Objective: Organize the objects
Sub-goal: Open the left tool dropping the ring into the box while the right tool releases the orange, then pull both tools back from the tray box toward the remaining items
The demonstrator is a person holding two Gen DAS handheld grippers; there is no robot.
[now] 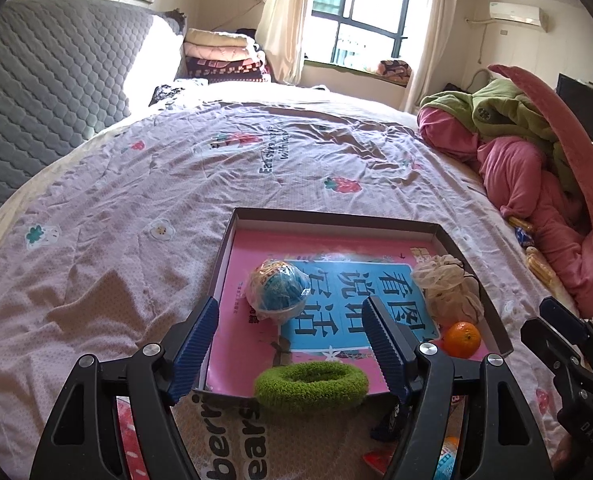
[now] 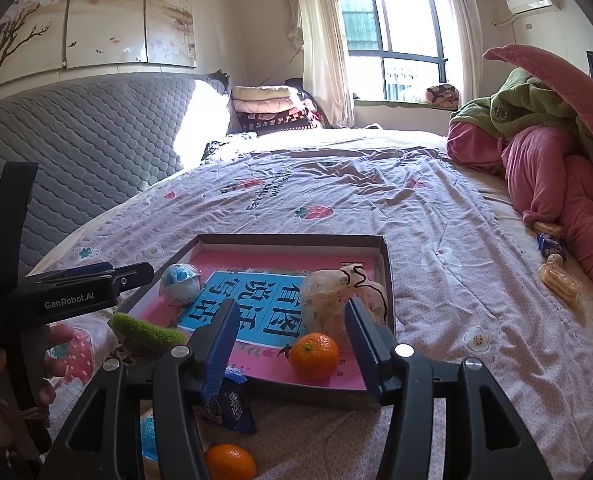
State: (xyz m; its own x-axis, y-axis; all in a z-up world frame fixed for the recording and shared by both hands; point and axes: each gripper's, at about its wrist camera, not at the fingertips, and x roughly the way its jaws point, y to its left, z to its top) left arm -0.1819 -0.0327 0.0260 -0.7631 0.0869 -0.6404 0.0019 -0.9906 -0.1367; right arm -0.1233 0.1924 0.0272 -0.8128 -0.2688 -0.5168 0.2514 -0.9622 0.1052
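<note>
1. Basically, the shallow box (image 1: pixel 472 276) sits on the bed (image 1: pixel 136 208), pink book flat inside as its floor.
2. Left gripper (image 1: pixel 292 344): jaws wide apart, holding nothing, poised over the box's near edge.
3. Green hair ring (image 1: pixel 310 386) straddles that near edge, between the left fingers.
4. Right gripper (image 2: pixel 288 344): jaws wide, empty, at the box's near right corner.
5. Inside the box: wrapped blue ball (image 2: pixel 179 283) at left wall, mesh pouch (image 2: pixel 336 300) and orange (image 2: pixel 313 355) near right wall.
6. Outside the near edge: second orange (image 2: pixel 229 462), blue snack packet (image 2: pixel 232 404).
</note>
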